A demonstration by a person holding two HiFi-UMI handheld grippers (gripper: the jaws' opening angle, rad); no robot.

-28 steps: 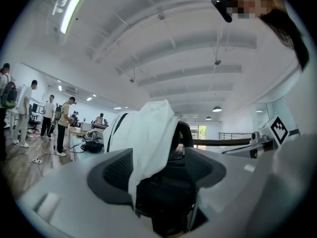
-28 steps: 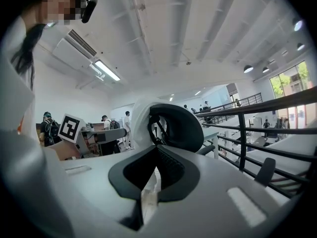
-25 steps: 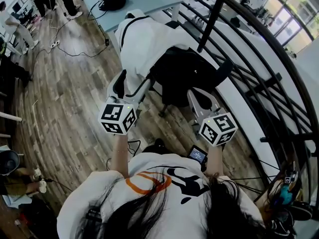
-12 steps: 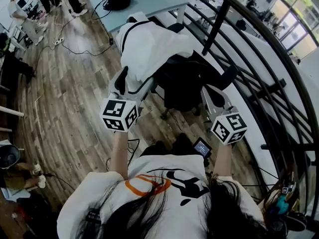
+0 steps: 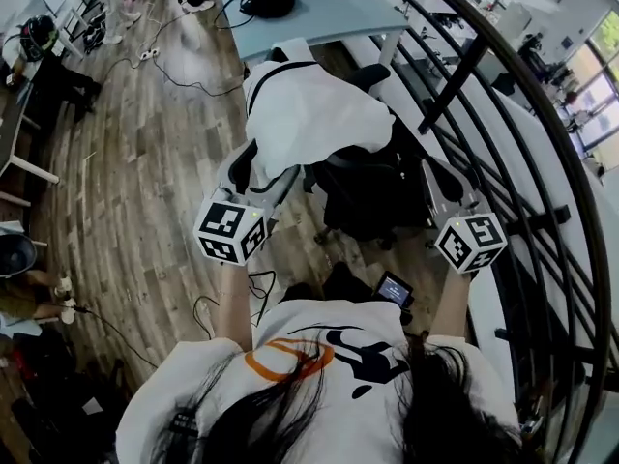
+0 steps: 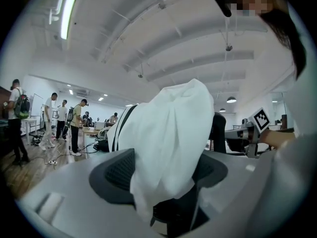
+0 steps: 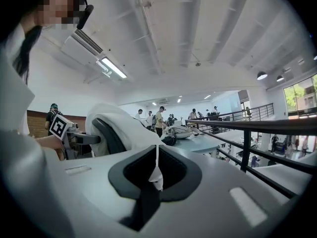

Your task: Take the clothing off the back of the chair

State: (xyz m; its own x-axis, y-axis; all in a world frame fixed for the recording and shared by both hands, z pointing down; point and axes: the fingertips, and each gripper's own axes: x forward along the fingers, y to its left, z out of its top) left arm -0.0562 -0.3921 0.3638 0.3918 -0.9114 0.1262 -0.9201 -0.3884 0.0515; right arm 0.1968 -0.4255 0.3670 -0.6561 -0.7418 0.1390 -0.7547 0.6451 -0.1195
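Only started: white clothing (image 5: 309,114) draped over the back of the chair (image 5: 372,187), not yet lifted off. Left gripper (image 5: 259,170) closed on a thick fold at the lower left side of it; right gripper (image 5: 433,177) closed on only a thin edge of the same cloth, as seen in its own view. Left to do: raise the clothing and bring it clear of the chair. Compared with half a second ago, right gripper now farther out to the right, left gripper almost in the same place, clothing not moved from the chair.
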